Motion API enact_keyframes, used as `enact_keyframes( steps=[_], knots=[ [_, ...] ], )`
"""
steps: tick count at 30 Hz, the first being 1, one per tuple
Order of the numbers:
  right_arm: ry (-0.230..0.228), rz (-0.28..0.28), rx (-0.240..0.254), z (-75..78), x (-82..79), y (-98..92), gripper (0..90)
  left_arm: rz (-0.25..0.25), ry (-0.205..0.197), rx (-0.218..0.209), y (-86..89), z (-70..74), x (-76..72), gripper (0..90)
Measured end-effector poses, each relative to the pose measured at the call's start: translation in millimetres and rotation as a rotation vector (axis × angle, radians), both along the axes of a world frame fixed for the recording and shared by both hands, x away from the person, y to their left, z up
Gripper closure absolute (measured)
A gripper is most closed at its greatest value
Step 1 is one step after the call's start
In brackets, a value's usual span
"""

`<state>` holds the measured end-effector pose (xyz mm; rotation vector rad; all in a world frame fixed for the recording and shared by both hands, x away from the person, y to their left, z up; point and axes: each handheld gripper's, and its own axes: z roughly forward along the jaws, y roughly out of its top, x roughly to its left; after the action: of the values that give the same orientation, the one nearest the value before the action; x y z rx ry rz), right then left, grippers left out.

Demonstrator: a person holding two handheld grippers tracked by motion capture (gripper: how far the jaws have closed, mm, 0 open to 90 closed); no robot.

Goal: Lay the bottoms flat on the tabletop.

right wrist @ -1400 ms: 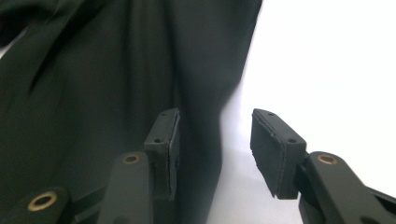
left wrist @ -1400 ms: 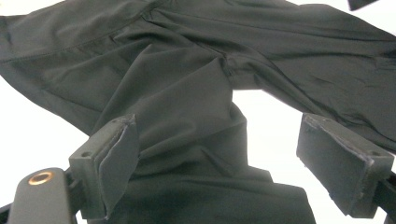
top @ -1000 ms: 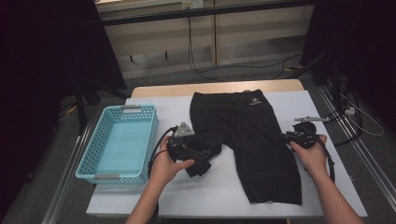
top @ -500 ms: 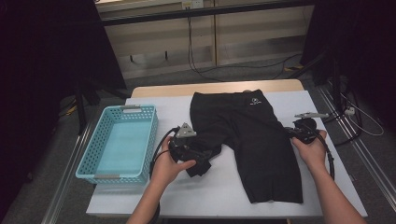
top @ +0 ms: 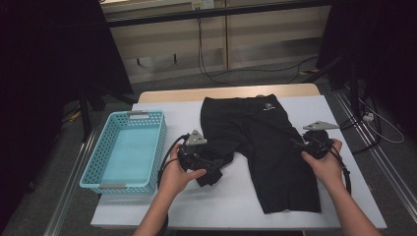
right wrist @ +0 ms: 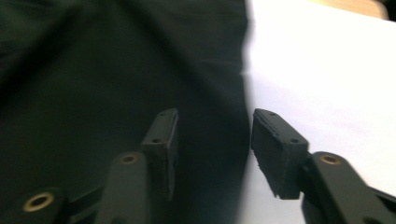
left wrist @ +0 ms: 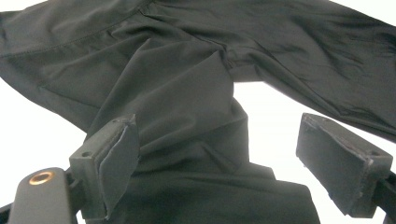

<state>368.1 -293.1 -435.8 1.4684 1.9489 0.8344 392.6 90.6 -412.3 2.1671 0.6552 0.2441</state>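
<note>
The right gripper (top: 301, 146) (at the shorts' (top: 260, 147) outer edge) has just opened its fingers.

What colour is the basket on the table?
The basket is light turquoise blue; the high view shows it best.

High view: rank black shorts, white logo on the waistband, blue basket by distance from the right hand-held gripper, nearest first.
From the right hand-held gripper:
1. Black shorts: their right edge lies right at its jaws.
2. White logo: on the waistband, farther up the table.
3. Blue basket: at the table's far left edge.
</note>
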Motion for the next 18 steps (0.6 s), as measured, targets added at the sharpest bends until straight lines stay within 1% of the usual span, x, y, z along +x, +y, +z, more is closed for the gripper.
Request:
enact_keyframes(
  steps=[1,2,3,4,5,6,7,8,9,10,12,13,15,17,18],
  knots=[
    [0.006,0.024,0.003,0.3,-4.8,5.2,46.3,-0.001,0.0,0.001,0.1,0.2,-0.3,13.7],
    [0.019,0.049,0.006,-0.2,-9.7,10.4,45.9,-0.002,-0.002,0.0,0.4,0.5,-0.6,13.7],
    [0.027,0.067,0.024,-1.0,-14.7,15.1,46.3,-0.001,-0.003,0.0,0.5,0.6,-1.0,13.7],
    [0.034,0.079,0.036,-2.2,-19.1,18.2,47.2,-0.002,-0.006,0.002,0.7,0.9,-1.5,13.7],
    [0.045,0.077,0.034,-3.1,-23.6,19.8,47.9,-0.002,-0.004,0.002,0.7,1.0,-2.1,13.7],
    [0.044,0.068,0.034,-3.5,-26.0,19.3,48.2,-0.002,-0.011,0.001,0.9,1.3,-2.6,13.7],
    [0.042,0.059,0.028,-3.7,-28.7,17.0,49.1,-0.002,-0.006,-0.003,1.2,1.8,-3.4,13.7],
    [0.045,0.052,0.014,-3.6,-31.1,13.3,49.7,-0.004,-0.009,-0.002,1.6,2.6,-3.9,13.8],
    [0.044,0.033,0.003,-3.8,-34.0,8.5,49.7,-0.008,-0.012,0.001,2.0,3.2,-3.9,13.8],
    [0.043,0.016,0.007,-4.4,-36.8,2.4,50.5,-0.006,-0.01,-0.004,2.0,3.4,-4.2,13.8],
    [0.057,-0.031,0.001,-6.3,-43.8,-9.4,51.2,-0.003,-0.012,-0.009,2.0,3.7,-4.1,13.8],
    [0.061,-0.041,-0.005,-7.6,-47.2,-14.7,52.4,-0.002,-0.022,-0.003,2.2,4.2,-3.9,13.8],
    [0.083,-0.063,-0.001,-10.6,-53.8,-22.4,54.5,-0.009,-0.012,-0.002,1.6,4.5,-4.2,13.8],
    [0.116,-0.059,0.014,-14.3,-58.9,-26.2,58.6,-0.009,-0.013,-0.005,0.8,4.5,-4.6,13.8],
    [0.125,-0.055,0.033,-16.2,-60.4,-26.9,62.8,-0.008,-0.009,-0.01,0.2,4.3,-4.9,13.8]
  ],
)
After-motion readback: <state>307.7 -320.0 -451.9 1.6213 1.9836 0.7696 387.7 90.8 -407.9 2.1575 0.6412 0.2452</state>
